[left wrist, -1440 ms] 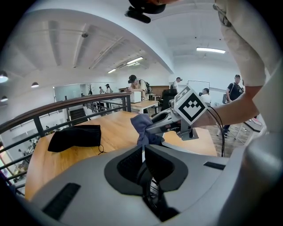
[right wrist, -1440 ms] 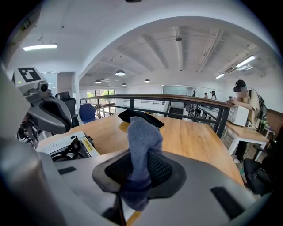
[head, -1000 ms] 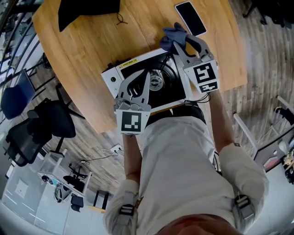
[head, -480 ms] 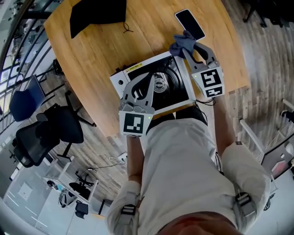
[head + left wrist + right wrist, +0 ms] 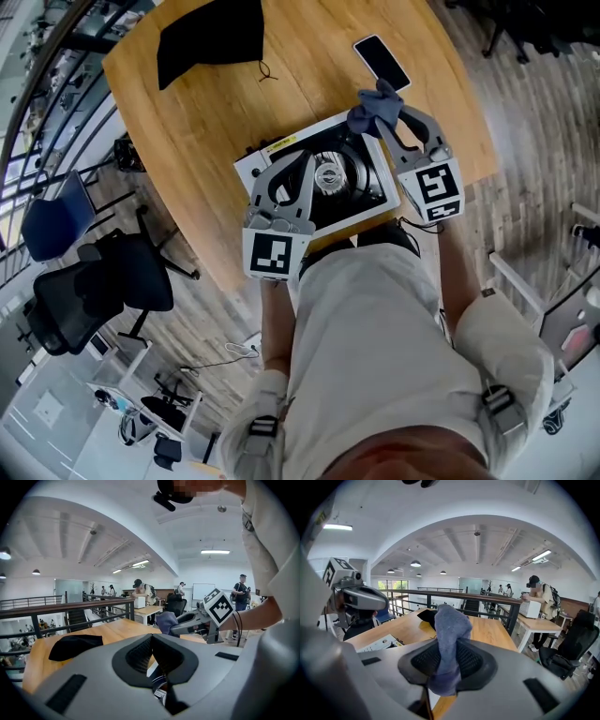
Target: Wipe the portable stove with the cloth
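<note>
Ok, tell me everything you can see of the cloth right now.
The cloth is a small blue-grey piece of soft, fleecy-looking fabric, bunched into a crumpled wad. The right gripper has its fingers shut on its middle; one rumpled end stands up past the fingertips, a shorter end hangs below. In the head view it sits over the far right corner of the portable stove, near the phone. Only the fingers appear to touch it.

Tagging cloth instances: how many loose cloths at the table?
2: blue-grey cloth held in the right gripper; black fabric piece lying on the wooden table's far side. More could be hidden.
</note>
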The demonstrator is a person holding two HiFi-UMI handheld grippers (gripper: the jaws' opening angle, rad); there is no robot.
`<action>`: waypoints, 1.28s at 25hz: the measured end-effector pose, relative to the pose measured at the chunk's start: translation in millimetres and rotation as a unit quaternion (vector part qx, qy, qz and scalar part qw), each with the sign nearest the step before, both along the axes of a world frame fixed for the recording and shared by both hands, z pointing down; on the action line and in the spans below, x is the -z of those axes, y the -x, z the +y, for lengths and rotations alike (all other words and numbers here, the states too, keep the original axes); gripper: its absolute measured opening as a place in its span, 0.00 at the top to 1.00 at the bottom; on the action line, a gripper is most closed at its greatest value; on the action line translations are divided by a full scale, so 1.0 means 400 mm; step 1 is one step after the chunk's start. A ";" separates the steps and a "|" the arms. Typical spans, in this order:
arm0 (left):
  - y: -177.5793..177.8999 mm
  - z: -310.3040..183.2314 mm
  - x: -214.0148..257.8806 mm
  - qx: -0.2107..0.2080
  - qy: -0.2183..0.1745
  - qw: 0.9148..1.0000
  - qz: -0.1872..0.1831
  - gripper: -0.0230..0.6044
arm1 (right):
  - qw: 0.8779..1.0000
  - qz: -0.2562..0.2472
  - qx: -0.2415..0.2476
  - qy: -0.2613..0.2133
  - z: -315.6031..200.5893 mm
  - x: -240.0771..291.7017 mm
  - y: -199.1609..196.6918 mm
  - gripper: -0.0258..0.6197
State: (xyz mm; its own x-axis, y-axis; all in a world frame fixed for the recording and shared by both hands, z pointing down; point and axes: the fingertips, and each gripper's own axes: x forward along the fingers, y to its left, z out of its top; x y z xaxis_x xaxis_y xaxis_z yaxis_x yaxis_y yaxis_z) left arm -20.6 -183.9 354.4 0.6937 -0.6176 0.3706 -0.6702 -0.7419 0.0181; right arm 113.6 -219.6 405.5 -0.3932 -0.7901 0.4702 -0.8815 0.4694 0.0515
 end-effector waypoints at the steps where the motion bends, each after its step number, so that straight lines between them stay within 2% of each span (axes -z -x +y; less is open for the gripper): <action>1: 0.005 0.002 0.011 0.000 -0.004 1.000 0.003 0.93 | 1.000 -0.001 0.003 -0.004 0.009 0.019 0.010 0.79; 15: 0.118 0.032 0.130 0.027 -0.042 0.998 0.039 0.93 | 0.996 -0.029 0.046 -0.066 0.064 0.221 0.167 0.80; 23: 0.172 0.042 0.155 0.048 -0.058 0.996 0.037 0.93 | 0.994 -0.032 0.069 -0.078 0.087 0.270 0.224 0.80; 32: 0.214 0.046 0.157 0.065 -0.058 0.995 0.042 0.93 | 0.993 -0.032 0.080 -0.082 0.107 0.282 0.267 0.80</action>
